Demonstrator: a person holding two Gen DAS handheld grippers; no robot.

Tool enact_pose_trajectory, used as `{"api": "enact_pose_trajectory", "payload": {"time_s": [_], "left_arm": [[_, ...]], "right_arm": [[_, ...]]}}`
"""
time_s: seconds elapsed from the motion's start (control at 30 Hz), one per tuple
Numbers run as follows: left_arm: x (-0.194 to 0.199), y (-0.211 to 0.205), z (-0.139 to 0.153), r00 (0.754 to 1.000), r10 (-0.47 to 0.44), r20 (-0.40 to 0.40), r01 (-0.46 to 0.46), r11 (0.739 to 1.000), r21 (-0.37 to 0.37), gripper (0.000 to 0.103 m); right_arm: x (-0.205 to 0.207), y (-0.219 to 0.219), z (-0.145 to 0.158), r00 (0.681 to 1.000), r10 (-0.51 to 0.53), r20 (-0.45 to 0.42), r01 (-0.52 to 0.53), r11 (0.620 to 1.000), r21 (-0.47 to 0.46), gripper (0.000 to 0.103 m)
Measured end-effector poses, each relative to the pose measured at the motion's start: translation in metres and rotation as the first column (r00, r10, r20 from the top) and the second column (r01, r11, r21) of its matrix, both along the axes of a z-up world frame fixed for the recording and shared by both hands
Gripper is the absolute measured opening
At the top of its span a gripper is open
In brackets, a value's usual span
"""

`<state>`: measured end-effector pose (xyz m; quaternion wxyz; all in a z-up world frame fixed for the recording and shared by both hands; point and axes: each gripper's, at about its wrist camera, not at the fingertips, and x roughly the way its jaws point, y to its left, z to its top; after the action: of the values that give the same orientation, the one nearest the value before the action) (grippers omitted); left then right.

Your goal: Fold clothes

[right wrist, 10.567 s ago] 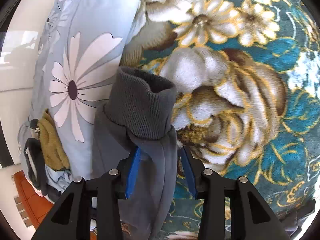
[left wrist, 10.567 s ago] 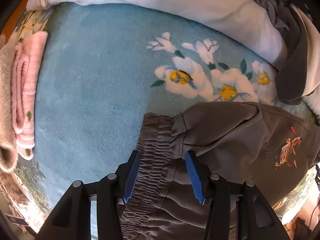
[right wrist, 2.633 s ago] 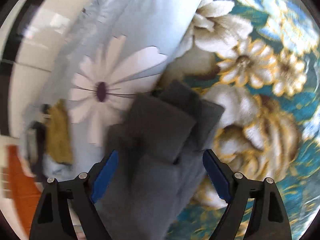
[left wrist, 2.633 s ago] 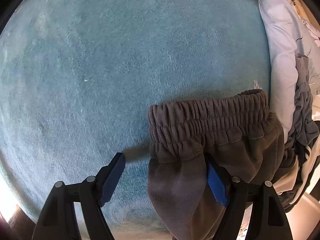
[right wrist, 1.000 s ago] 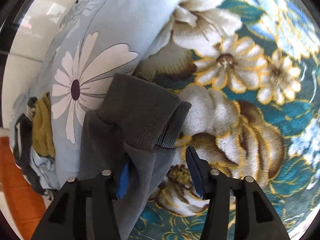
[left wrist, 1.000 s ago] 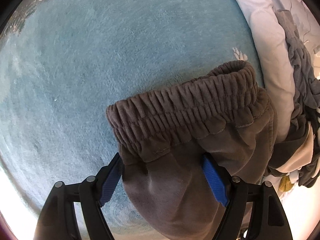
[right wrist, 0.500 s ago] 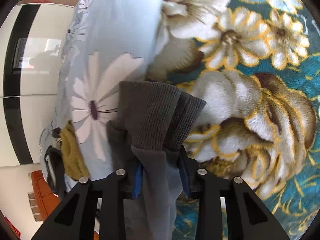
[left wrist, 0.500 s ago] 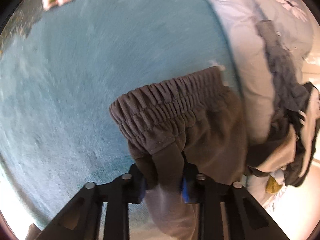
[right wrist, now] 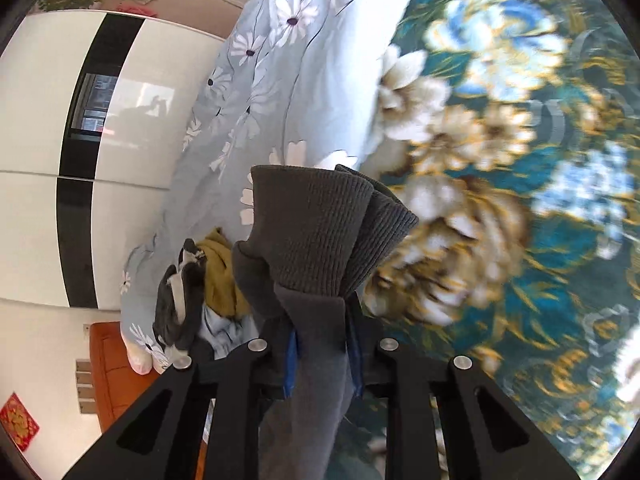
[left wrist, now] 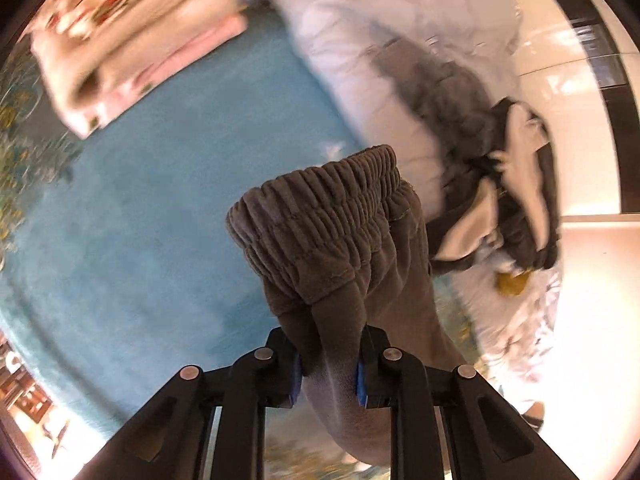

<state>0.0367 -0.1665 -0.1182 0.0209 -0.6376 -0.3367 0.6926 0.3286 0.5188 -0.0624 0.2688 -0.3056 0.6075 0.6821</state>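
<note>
We now have both ends of the grey sweatpants pinched: our left gripper (left wrist: 329, 364) is closing on the cloth just below the gathered waistband (left wrist: 320, 216), and our right gripper (right wrist: 322, 354) is closing on the legs just behind the two stacked ribbed cuffs (right wrist: 320, 228), so the garment hangs between our hands above the teal blanket (left wrist: 140, 208) and looks ready for its next fold. A second ago both sets of jaws stood wide around the cloth as it lay on the bed; now more of the pale flowered duvet (right wrist: 288, 80) and the folded pink and beige stack (left wrist: 132, 40) shows, because we have lifted.
</note>
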Motion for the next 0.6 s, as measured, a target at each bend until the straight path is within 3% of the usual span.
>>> {"api": "enact_pose_trajectory", "payload": {"time_s": [0.13, 0.2, 0.33, 0.4, 0.5, 0.6], "left_arm": [[0.027, -0.006, -0.051, 0.986, -0.001, 0.167, 0.013, 0.998, -0.069, 0.021], [0.038, -0.01, -0.062, 0.979, 0.004, 0.206, 0.014, 0.996, -0.087, 0.021], [0.046, -0.02, -0.06, 0.976, 0.02, 0.218, -0.003, 0.997, -0.077, 0.025], [0.047, -0.023, -0.055, 0.973, 0.009, 0.231, 0.008, 0.997, -0.074, 0.027], [0.04, -0.017, -0.053, 0.967, -0.014, 0.255, 0.037, 0.996, -0.084, 0.037], [0.051, -0.017, -0.042, 0.965, -0.025, 0.26, 0.05, 0.995, -0.091, 0.045]], "right_arm": [[0.046, -0.02, -0.019, 0.996, -0.021, 0.082, 0.024, 0.999, -0.036, 0.022], [0.059, -0.028, -0.037, 0.991, -0.03, 0.133, 0.039, 0.997, -0.07, 0.022], [0.075, -0.037, -0.057, 0.984, -0.054, 0.167, 0.073, 0.991, -0.109, 0.022], [0.072, -0.038, -0.05, 0.986, -0.031, 0.165, 0.047, 0.994, -0.095, 0.022], [0.066, -0.04, -0.039, 0.987, 0.011, 0.161, 0.0, 0.998, -0.069, 0.022], [0.045, -0.049, -0.015, 0.979, 0.106, 0.172, -0.107, 0.994, 0.001, 0.022]]}}
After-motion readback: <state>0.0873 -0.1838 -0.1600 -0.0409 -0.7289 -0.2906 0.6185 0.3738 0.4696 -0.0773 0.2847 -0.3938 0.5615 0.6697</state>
